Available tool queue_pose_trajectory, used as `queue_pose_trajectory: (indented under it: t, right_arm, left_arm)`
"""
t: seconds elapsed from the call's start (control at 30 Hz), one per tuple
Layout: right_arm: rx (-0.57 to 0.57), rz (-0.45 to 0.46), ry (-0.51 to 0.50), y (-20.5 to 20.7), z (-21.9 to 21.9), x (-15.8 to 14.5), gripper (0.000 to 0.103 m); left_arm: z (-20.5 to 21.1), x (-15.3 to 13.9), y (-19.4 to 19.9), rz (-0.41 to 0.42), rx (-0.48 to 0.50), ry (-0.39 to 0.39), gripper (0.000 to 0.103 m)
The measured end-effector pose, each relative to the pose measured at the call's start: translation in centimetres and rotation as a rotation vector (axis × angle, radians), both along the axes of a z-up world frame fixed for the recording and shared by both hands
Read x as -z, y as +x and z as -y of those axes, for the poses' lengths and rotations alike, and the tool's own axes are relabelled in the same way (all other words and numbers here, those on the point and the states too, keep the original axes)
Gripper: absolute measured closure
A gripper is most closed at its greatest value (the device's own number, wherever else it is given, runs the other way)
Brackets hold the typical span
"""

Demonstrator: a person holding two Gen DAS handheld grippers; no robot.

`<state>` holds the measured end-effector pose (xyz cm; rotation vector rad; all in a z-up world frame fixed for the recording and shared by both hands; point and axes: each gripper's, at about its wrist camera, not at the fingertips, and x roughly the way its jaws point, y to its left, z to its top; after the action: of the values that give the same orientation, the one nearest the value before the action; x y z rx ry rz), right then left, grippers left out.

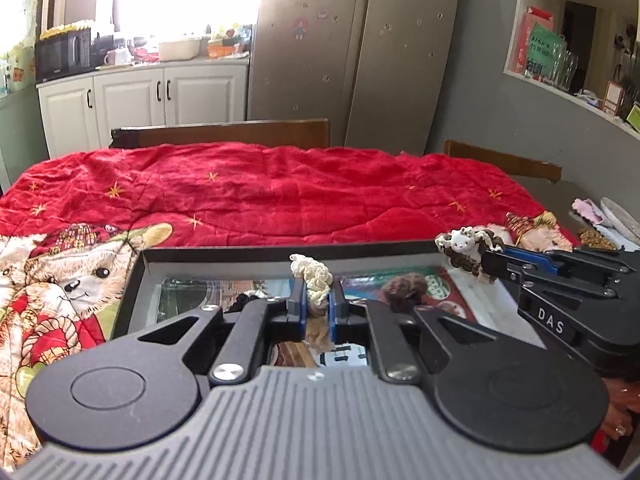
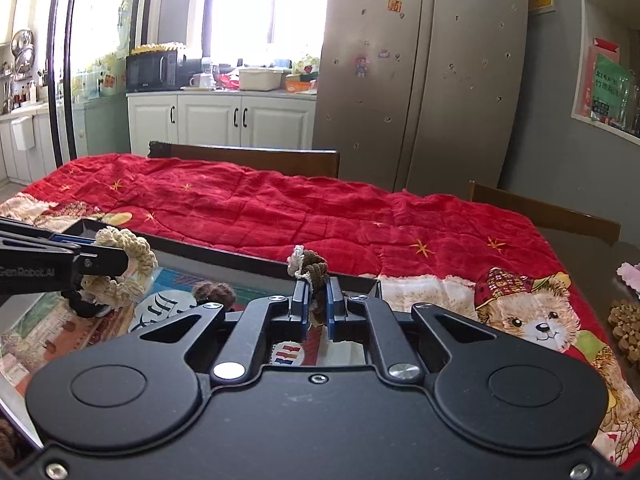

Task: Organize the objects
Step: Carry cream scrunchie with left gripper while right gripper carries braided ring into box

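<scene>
Red quilt covers the table [image 1: 260, 188] where I have the left tool [image 1: 317, 304] clamped on a cream crochet ring [image 1: 314, 276] and the right tool [image 2: 318, 304] clamped on a brown crochet piece [image 2: 310, 264], both over a black tray [image 1: 280, 250] lined with printed pictures.

A home kitchen with a dining area. White base cabinets [image 2: 224, 120] line the far wall under a bright window [image 2: 256, 4], with a black microwave [image 2: 154, 70] on the counter. A tall steel fridge [image 2: 420, 72] carries small magnets. A red quilted teddy-bear cloth [image 2: 320, 216] covers the table, with wooden chairs [image 2: 256, 158] behind.
</scene>
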<state>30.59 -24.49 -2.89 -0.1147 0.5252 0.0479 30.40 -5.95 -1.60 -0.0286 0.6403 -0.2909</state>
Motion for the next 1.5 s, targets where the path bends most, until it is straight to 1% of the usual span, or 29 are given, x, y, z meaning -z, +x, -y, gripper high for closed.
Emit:
queue_pose_trajectory:
  t: [0.17,0.47,0.7,1.0,1.2,1.33,1.5]
  right_arm:
    - [-0.022,-0.037,0.011,0.6,-0.2,0.9,0.095]
    - [-0.078,-0.084,0.02,1.0,-1.0,1.4,0.094]
    - [-0.112,-0.121,0.018,1.3,-1.4,1.8,0.094]
    - [-0.124,-0.146,0.019,1.7,-1.5,2.0,0.094]
    - [-0.131,-0.158,0.019,1.8,-1.5,2.1,0.094]
    - [-0.134,-0.165,0.015,1.9,-1.6,2.2,0.094]
    - [-0.134,-0.167,0.011,2.0,-1.7,2.3,0.094]
  left_arm:
    - [0.1,0.7,0.5,-0.02,0.005,0.009,0.09]
    - [0.6,1.7,0.8,-0.042,0.034,0.044,0.09]
    - [0.5,2.1,1.0,-0.056,0.023,0.061,0.09]
    - [0.4,2.4,1.2,-0.072,0.01,0.077,0.09]
    - [0.4,2.5,1.3,-0.071,0.009,0.081,0.089]
    - [0.5,2.7,1.2,-0.063,0.012,0.097,0.089]
    - [0.3,2.7,1.2,-0.069,0.007,0.084,0.089]
